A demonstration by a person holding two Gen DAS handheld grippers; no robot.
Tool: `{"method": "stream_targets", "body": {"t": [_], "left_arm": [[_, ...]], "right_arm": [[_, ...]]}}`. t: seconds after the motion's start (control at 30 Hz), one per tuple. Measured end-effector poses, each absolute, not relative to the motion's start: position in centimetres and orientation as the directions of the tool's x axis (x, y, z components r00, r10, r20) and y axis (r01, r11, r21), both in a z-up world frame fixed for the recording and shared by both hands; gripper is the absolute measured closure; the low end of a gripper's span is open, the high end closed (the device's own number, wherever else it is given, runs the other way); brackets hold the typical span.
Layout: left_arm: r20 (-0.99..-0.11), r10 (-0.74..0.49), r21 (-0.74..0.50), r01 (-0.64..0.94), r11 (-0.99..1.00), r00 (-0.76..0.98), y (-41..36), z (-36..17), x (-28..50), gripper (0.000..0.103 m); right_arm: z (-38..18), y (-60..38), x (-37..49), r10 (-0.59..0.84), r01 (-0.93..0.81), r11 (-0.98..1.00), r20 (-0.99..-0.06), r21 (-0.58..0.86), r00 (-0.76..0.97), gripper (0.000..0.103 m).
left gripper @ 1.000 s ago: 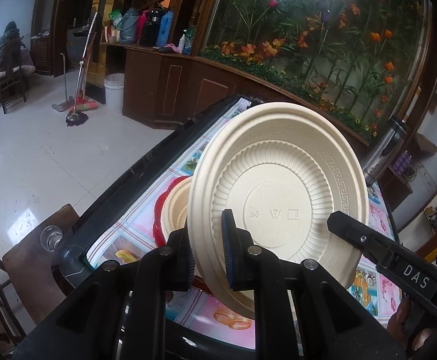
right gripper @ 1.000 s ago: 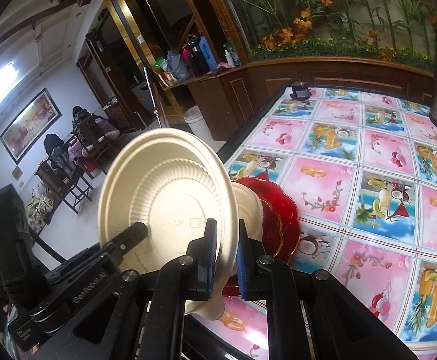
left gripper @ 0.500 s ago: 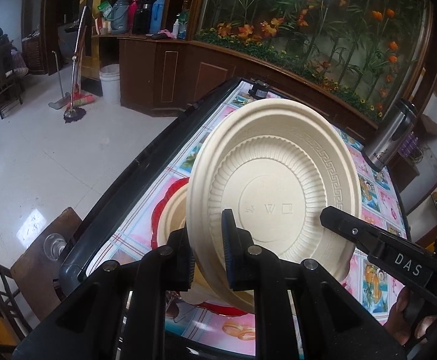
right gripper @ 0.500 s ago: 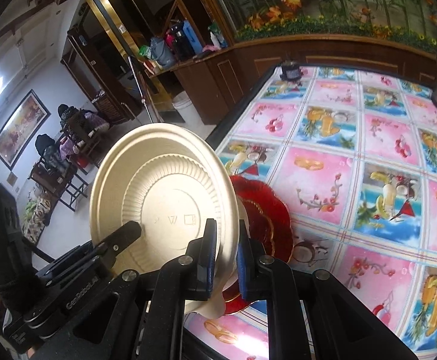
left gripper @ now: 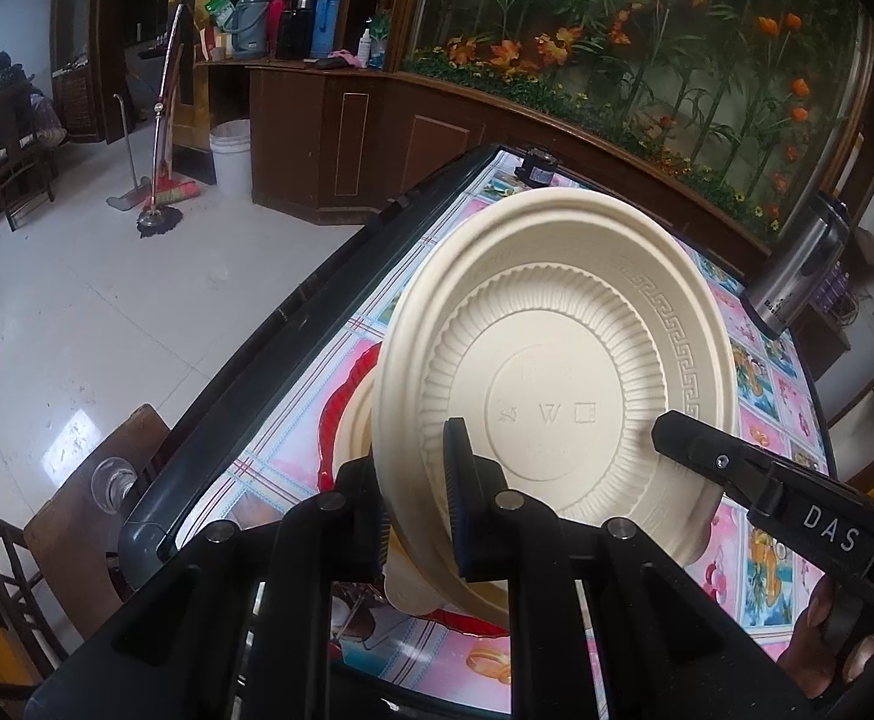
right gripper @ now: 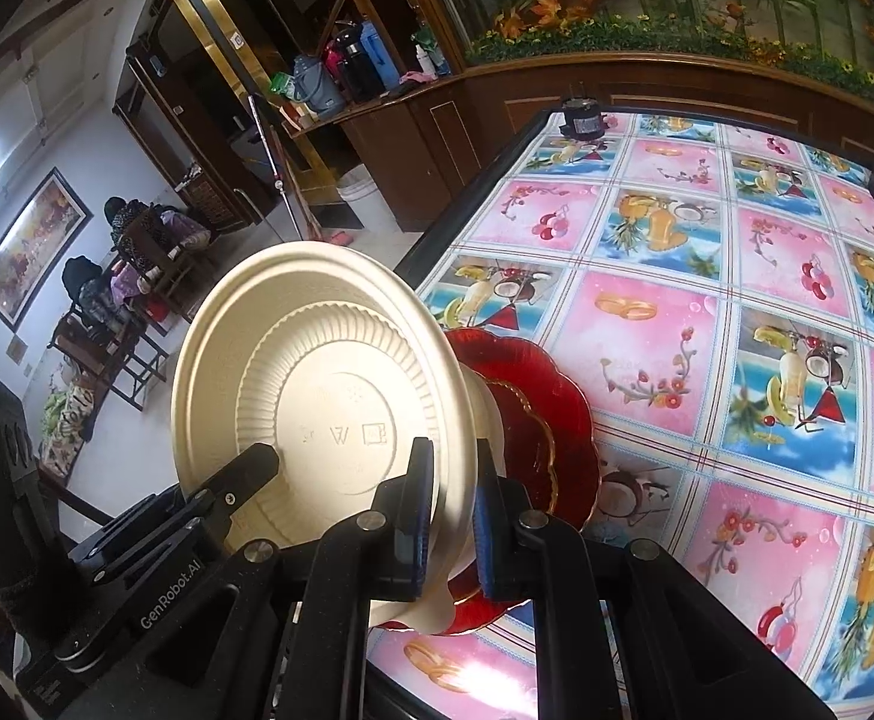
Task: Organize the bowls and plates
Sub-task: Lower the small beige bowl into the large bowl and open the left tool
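Observation:
A cream plate (left gripper: 556, 372) is held on edge, its ribbed underside toward both cameras. My left gripper (left gripper: 419, 492) is shut on its lower rim. My right gripper (right gripper: 448, 504) is shut on the same plate (right gripper: 329, 396) at another part of the rim. Each gripper's finger shows in the other's view. Behind the plate a cream bowl (left gripper: 356, 420) stands on red scalloped plates (right gripper: 532, 414) on the table near its left edge.
The table has a pink and blue fruit-pattern cloth (right gripper: 706, 324) and a dark raised rim (left gripper: 293, 324). A steel thermos (left gripper: 796, 276) stands at the far right, a small black jar (right gripper: 580, 117) at the far edge. A wooden chair (left gripper: 95, 480) is beside the table.
Both grippers have lifted and drawn back a little with the cream plate between them; the table and red plates appear lower and farther. The grips have not changed.

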State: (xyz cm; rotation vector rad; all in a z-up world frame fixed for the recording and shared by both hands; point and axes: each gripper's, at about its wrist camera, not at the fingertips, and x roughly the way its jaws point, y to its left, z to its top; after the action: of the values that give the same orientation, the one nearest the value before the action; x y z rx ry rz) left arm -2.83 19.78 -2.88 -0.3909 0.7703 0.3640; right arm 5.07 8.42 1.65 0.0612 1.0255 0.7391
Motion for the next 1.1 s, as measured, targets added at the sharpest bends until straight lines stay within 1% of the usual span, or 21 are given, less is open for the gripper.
{"method": "stream_targets", "body": {"t": [0.83, 0.97, 1.03, 1.07, 1.1], "left_arm": [[-0.776, 0.168, -0.177, -0.466, 0.867, 0.607, 20.2, -4.4, -1.5, 0.088], [-0.793, 0.162, -0.172, -0.470, 0.866, 0.587, 20.2, -4.8, -1.3, 0.088], [-0.793, 0.171, -0.165, -0.477, 0.863, 0.584, 20.3, -4.8, -1.2, 0.086], [-0.792, 0.178, -0.158, -0.477, 0.865, 0.584, 20.3, -4.8, -1.2, 0.086], [-0.793, 0.178, -0.160, -0.481, 0.862, 0.582, 20.3, -4.8, -1.2, 0.084]], "right_arm": [[0.0, 9.5, 6.0, 0.547, -0.523, 0.773, -0.795, 0.358, 0.263, 0.091], [-0.1, 9.6, 6.3, 0.547, -0.519, 0.771, -0.801, 0.369, 0.242, 0.086], [-0.1, 9.8, 6.5, 0.550, -0.525, 0.766, -0.800, 0.371, 0.238, 0.084], [-0.1, 9.8, 6.5, 0.548, -0.524, 0.768, -0.802, 0.368, 0.239, 0.082], [-0.2, 9.8, 6.6, 0.547, -0.522, 0.769, -0.802, 0.369, 0.239, 0.077]]}}
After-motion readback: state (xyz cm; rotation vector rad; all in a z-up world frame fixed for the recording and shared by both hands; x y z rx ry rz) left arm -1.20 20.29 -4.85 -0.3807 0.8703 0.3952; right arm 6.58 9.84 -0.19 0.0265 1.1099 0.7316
